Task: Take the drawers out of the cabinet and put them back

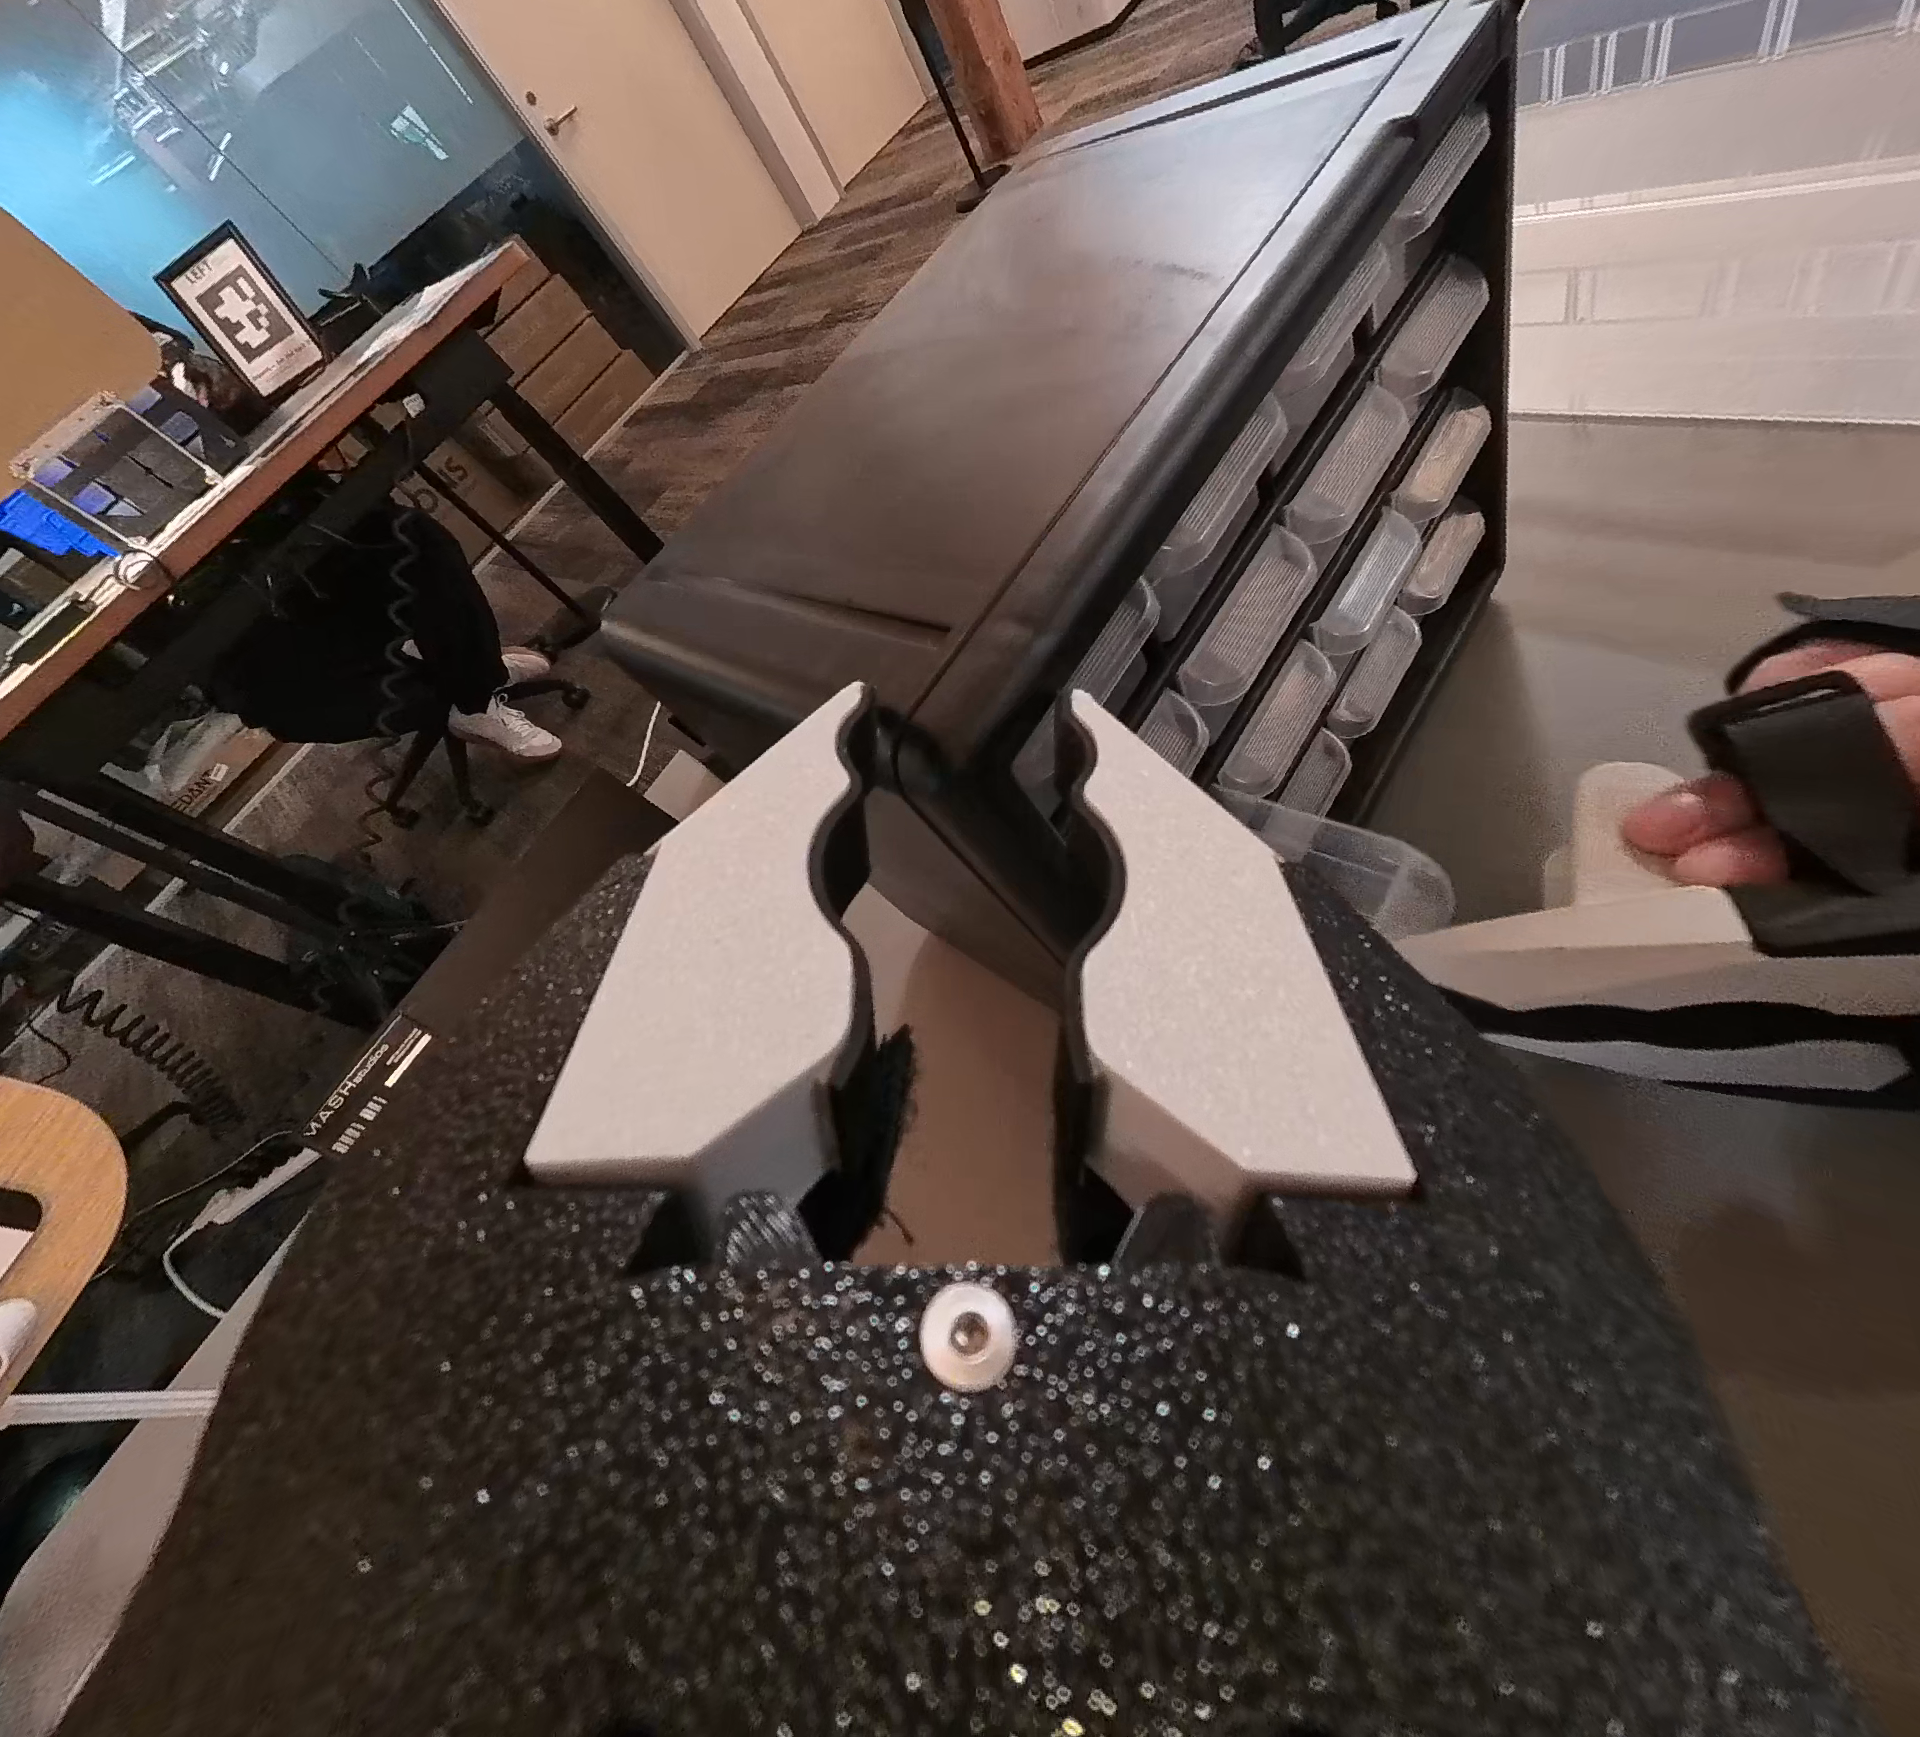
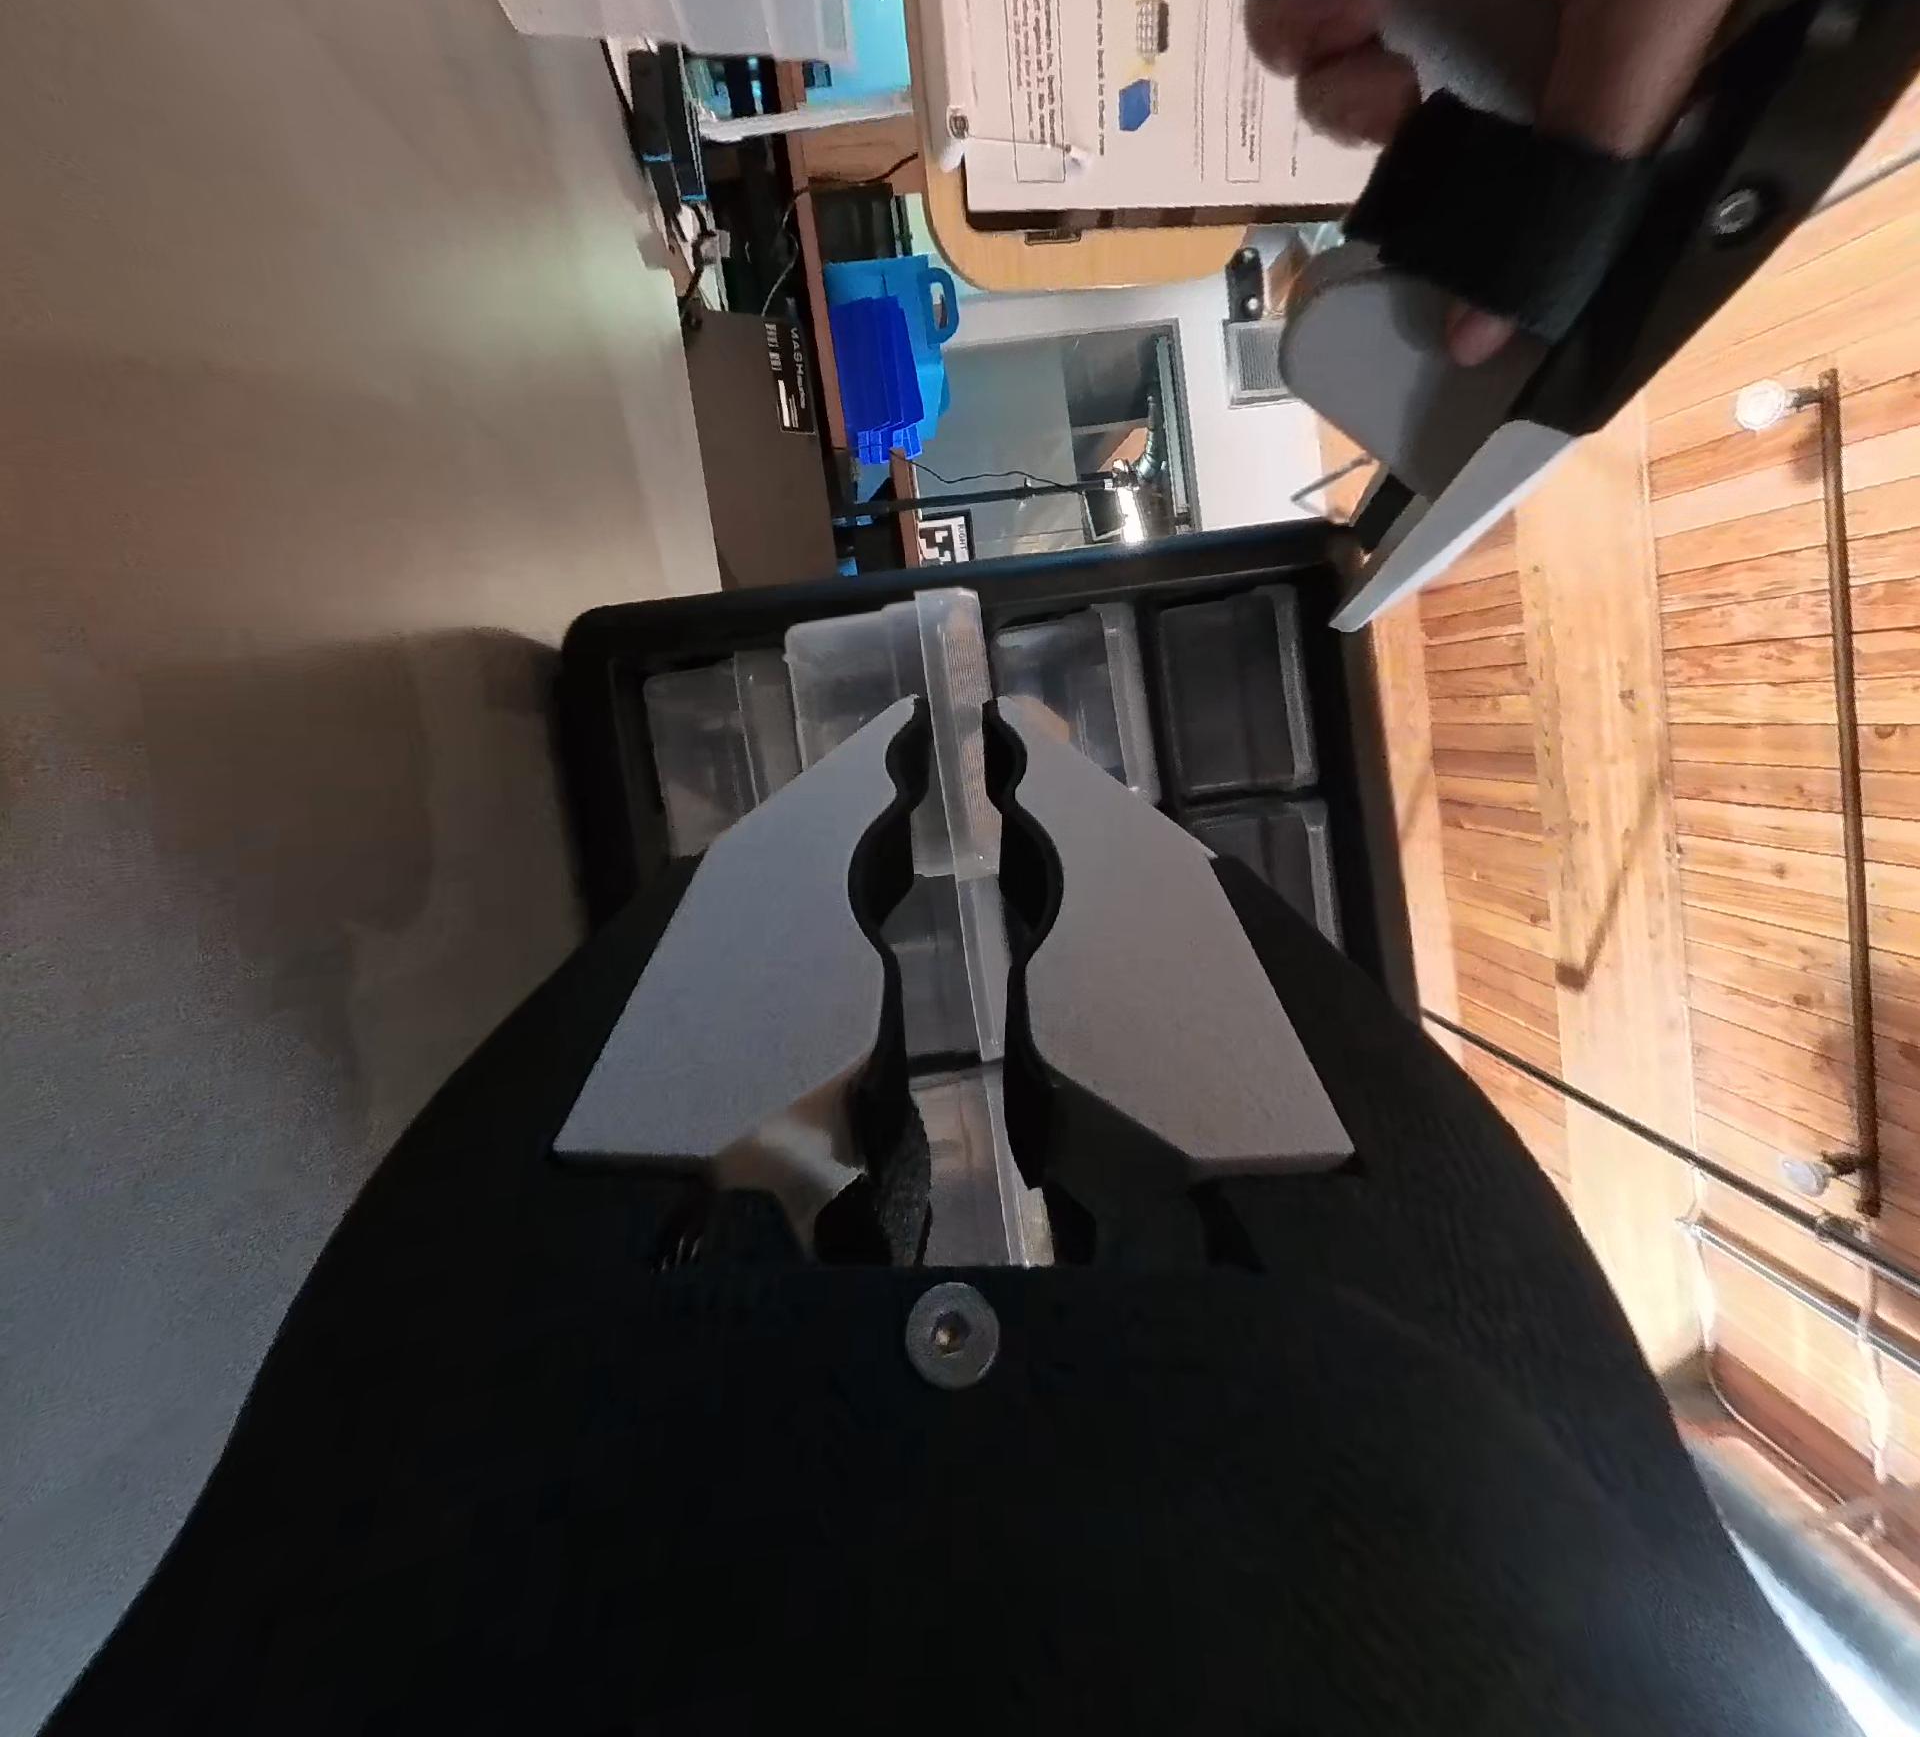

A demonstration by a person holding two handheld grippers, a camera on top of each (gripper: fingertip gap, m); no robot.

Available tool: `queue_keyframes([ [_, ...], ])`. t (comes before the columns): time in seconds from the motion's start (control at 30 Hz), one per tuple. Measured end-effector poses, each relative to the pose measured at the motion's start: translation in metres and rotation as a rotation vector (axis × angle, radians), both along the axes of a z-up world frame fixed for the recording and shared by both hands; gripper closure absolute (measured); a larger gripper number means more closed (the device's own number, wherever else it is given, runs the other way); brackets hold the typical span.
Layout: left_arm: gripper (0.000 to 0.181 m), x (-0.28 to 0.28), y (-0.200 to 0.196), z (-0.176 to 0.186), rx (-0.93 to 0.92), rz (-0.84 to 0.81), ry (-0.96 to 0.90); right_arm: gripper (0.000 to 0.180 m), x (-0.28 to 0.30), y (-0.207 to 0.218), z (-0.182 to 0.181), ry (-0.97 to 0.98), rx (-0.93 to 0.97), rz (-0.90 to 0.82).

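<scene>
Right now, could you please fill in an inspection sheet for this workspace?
Surface: pale tabletop, bare where visible.
Job's things: black cabinet with clear drawers; one clear drawer sits partly out of its slot.
Clutter: nothing seen on the tabletop.
Grippers: left hand-held gripper closed on the cabinet's corner edge; right hand-held gripper shut on the drawer's front tab.
Cables: coiled black cord hangs by the neighbouring desk, away from the work.
Surroundings: office with glass partition, doors, carpet; blue bins behind.
</scene>
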State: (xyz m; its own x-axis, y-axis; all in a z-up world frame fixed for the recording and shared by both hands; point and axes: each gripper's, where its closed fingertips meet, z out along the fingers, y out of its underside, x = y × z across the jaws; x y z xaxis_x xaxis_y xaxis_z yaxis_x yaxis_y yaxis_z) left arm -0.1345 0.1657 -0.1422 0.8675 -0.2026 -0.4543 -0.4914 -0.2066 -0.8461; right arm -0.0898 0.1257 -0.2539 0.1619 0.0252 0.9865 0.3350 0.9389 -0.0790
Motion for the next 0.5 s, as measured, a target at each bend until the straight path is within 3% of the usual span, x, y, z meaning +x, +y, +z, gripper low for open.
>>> queue_keyframes([
  [0.23, 0.149, 0.0, 0.0, 0.0, 0.0, 0.001, 0.001, 0.171, 0.017, -0.02, -0.003, -0.015, -0.009, 0.017],
  [0.4, 0.149, 0.0, 0.0, 0.0, 0.001, 0.0, -0.003, 0.102, 0.017, -0.019, -0.002, -0.001, -0.032, 0.028],
  [0.5, 0.149, 0.0, 0.0, 0.0, 0.0, 0.001, -0.007, 0.087, 0.008, -0.006, 0.0, 0.019, -0.033, -0.005],
])
